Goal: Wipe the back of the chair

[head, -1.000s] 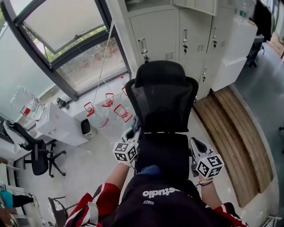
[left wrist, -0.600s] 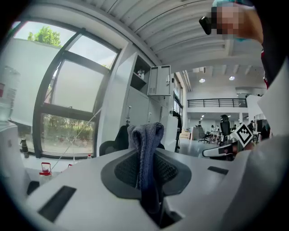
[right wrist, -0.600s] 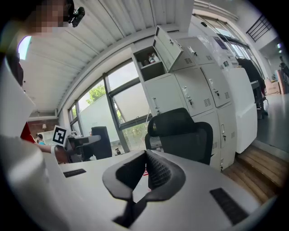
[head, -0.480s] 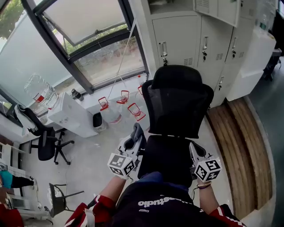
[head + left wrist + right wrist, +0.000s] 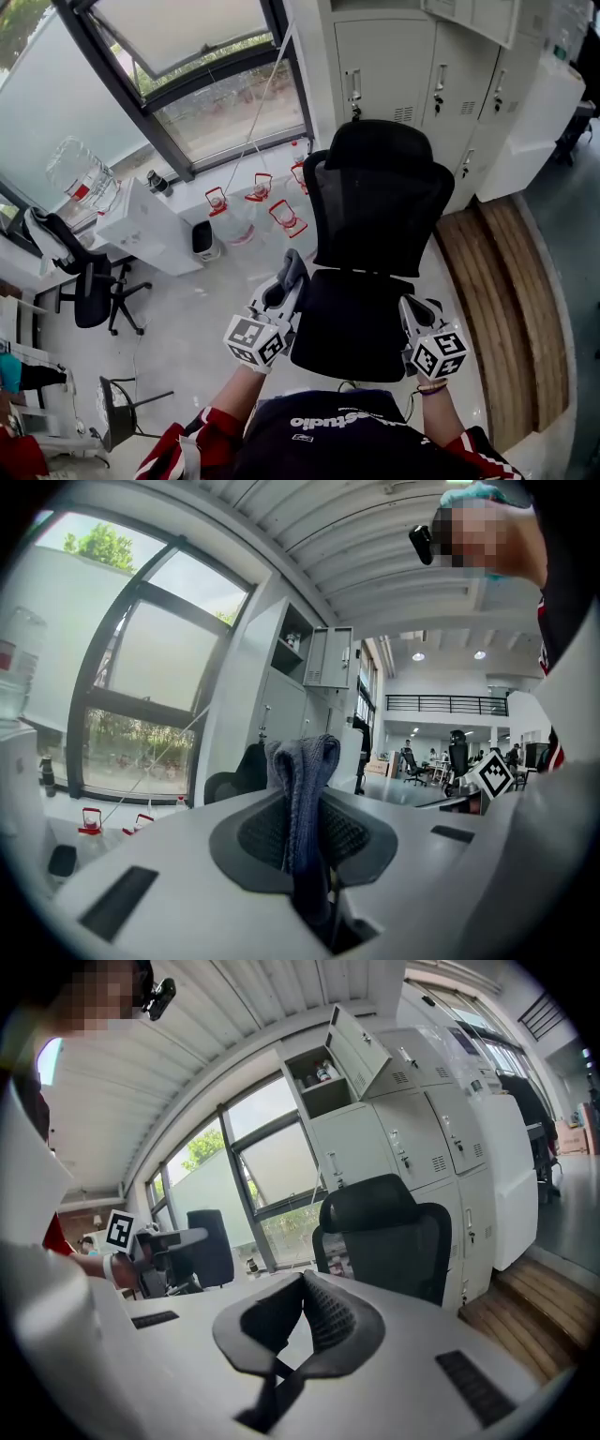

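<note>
A black office chair (image 5: 380, 202) with a mesh back and a padded headrest stands in the middle of the head view, its seat turned toward the person and its back toward a row of pale metal lockers (image 5: 412, 61). The left gripper (image 5: 284, 286) is at the left edge of the seat, near where seat and backrest meet. Its jaws are clamped on a grey-blue cloth (image 5: 292, 265). In the left gripper view the cloth (image 5: 302, 771) stands up in a folded bunch out of the pinched pads of the gripper (image 5: 300, 846). The cloth lies just beside the lower left corner of the backrest, and whether it touches the mesh cannot be told. The right gripper (image 5: 413, 314) is just beside the right edge of the seat. In its own view the right gripper (image 5: 302, 1290) has its jaw tips pressed together with nothing between them, and the chair (image 5: 389, 1237) stands upright beyond them in front of the lockers (image 5: 412, 1147). On the floor left of the chair, below a large window (image 5: 187, 84), stand clear water jugs (image 5: 253, 211) with red handles, and a second dark chair (image 5: 89, 291) is further left. A wooden platform (image 5: 511, 309) runs along the right side.
</note>
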Demonstrator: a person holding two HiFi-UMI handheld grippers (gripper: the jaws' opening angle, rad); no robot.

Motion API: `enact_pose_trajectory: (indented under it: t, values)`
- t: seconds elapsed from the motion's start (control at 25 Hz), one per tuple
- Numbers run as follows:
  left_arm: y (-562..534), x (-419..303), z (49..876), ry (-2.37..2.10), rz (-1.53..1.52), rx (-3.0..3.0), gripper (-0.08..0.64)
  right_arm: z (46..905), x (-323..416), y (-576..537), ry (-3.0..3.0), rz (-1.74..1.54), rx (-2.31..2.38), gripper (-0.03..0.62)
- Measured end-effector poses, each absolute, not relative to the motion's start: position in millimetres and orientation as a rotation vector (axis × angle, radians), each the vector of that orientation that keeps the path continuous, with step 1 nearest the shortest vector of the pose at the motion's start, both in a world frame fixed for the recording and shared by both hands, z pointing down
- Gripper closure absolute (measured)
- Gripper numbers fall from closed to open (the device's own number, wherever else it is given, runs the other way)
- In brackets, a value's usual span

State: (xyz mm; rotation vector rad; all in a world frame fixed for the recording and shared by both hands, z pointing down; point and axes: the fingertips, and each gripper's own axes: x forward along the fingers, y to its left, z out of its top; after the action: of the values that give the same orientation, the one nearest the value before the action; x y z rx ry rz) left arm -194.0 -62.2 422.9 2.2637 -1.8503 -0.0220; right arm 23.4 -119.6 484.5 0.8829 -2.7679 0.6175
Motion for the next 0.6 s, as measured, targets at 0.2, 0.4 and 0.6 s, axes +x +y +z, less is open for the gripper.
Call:
enact_pose_trajectory:
  t: [0.2,0.4,0.6]
  values:
    - [-1.1,-200.1,410.2,-1.84,-0.073,2.301,0.499,465.1,2.9,-59.6,-2.787,0.552,0.859,0.577]
    - [91.9,-213.2,399.0,-1.845,-0.137,2.319,0.499,451.5,-26.2,36.4,-2.807,0.502,0.808,0.577]
    - [185.9,-213.6,397.2,-1.819,-0.152,2.365,0.499,442.9,-33.8,142.3,-2.812,0.436,0.816,0.577]
